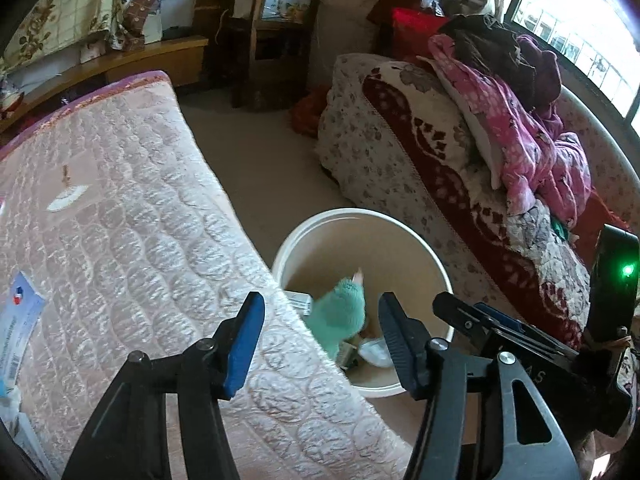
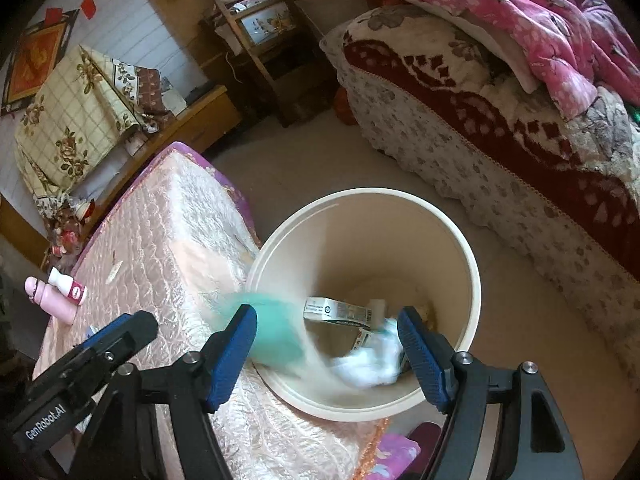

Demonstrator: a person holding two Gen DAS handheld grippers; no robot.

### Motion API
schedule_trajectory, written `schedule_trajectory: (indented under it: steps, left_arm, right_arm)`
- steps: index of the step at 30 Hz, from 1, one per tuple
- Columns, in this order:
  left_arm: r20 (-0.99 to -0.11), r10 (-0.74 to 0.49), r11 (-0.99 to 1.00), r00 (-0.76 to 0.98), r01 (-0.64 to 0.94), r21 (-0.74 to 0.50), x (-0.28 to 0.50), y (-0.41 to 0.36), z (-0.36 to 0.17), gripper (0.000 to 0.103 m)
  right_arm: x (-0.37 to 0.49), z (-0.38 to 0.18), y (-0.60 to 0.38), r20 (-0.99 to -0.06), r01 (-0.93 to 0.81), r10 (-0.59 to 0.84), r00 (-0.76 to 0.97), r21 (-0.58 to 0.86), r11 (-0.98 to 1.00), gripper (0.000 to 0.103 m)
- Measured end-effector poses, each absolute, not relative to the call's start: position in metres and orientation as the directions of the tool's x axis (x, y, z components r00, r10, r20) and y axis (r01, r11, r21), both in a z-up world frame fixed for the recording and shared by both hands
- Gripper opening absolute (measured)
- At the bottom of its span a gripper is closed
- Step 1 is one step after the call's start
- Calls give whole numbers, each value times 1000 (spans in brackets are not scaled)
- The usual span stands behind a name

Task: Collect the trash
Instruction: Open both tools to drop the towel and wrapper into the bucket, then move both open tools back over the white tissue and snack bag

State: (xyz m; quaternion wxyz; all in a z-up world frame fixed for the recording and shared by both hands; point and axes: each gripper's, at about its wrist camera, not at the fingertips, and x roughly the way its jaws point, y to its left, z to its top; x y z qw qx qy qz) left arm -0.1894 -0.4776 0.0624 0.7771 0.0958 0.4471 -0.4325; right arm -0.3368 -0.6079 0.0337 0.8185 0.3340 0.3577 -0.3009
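A cream round bin point(image 2: 472, 264) stands on the floor beside the pink quilted mattress point(image 2: 172, 240); it also shows in the left wrist view point(image 1: 436, 264). A teal fuzzy item point(image 1: 340, 312) is falling into it, blurred in the right wrist view point(image 2: 276, 332). A white crumpled wad point(image 2: 368, 364) and a small carton point(image 2: 336, 310) lie inside. My right gripper point(image 2: 328, 356) is open and empty above the bin. My left gripper point(image 1: 320, 344) is open and empty over the mattress edge. The right gripper's body point(image 1: 500, 332) shows at the right of the left wrist view.
Two pink-and-white bottles point(image 2: 60, 292) lie at the mattress's far side. A paper packet point(image 1: 20, 320) and a white scrap point(image 1: 66, 200) lie on the mattress. A bed with floral blankets point(image 2: 500, 128) stands right of the bin. A wooden shelf point(image 2: 264, 36) stands behind.
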Motion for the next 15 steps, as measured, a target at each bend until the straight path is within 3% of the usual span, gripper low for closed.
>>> schedule_trajectory:
  steps: [15]
  left_arm:
    - [-782,-528,691,331,702,-170,-181,-432,69,60]
  right_arm:
    - [-326,38,-580,-799,707,-251,547,280,650,77]
